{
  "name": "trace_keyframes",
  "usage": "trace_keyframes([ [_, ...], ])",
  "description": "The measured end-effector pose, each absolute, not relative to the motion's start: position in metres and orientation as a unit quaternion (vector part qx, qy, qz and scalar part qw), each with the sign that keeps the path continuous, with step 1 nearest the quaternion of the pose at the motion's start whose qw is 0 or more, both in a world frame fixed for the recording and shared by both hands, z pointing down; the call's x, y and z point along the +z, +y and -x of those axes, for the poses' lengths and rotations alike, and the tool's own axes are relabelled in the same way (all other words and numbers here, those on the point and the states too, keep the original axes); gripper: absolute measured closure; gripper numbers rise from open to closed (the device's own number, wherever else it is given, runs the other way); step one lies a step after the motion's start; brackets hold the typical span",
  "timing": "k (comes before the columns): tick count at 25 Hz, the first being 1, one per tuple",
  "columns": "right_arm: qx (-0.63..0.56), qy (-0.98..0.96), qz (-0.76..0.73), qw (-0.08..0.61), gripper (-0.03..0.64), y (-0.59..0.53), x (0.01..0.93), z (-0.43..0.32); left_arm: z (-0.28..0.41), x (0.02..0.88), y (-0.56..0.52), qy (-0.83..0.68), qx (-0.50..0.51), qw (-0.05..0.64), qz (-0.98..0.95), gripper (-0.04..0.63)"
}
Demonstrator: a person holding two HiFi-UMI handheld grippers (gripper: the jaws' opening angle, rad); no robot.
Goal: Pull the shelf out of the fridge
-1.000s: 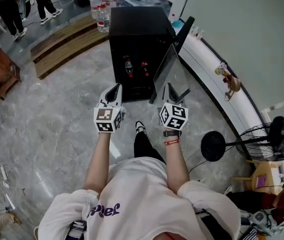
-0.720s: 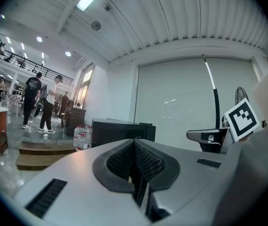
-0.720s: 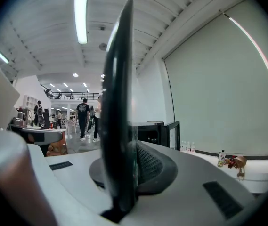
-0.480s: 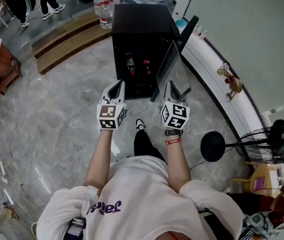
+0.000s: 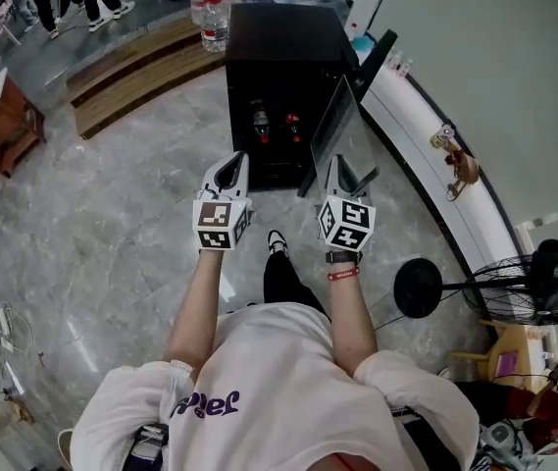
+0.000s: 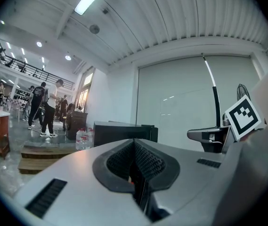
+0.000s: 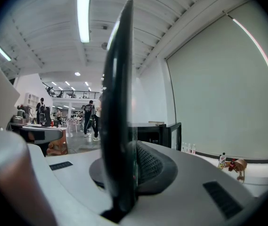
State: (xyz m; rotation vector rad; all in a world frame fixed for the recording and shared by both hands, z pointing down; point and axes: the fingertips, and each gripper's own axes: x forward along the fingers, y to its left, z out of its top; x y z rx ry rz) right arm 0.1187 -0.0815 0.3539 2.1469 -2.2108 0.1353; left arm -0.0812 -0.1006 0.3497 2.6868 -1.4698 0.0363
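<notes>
glass in a dark frame, that is the shelf [image 5: 338, 130], and my right gripper [image 5: 338, 170] has its jaws clamped on the near edge of it. in the right gripper view the shelf's edge runs as a dark upright band straight through the jaws, with the ribbed pads pressed against it. i hold it on edge, its flat face turned sideways, so from the head view it rises as a tilted pane in front of the right half of the black fridge [image 5: 279, 57]. its far end reaches up near the fridge's open front, and i cannot tell whether it touches the cabinet there. the fridge door [image 5: 375, 52] stands swung open to the right, beside the white curved ledge [image 5: 411, 130].

my left gripper [image 5: 230, 170] is level beside the right one, well apart from the shelf, with its jaws brought together and nothing caught in them. the left gripper view shows the two pads meeting in a narrow seam.

inside the fridge two bottles with red on them [image 5: 261, 123] stand side by side. several water bottles [image 5: 210, 8] sit behind the fridge next to a low wooden platform [image 5: 131, 57]. grey marble floor [image 5: 112, 224] lies all round, and a black standing fan [image 5: 538, 283] is off to my right.
</notes>
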Motion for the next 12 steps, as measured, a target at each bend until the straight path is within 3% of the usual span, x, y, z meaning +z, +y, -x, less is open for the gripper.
trace_keyframes([
  [12,0.07,-0.714,-0.696,0.025,0.594,-0.087,0.369,-0.137,0.058,0.364,-0.106,-0.47,0.018,0.055,-0.881,0.577],
])
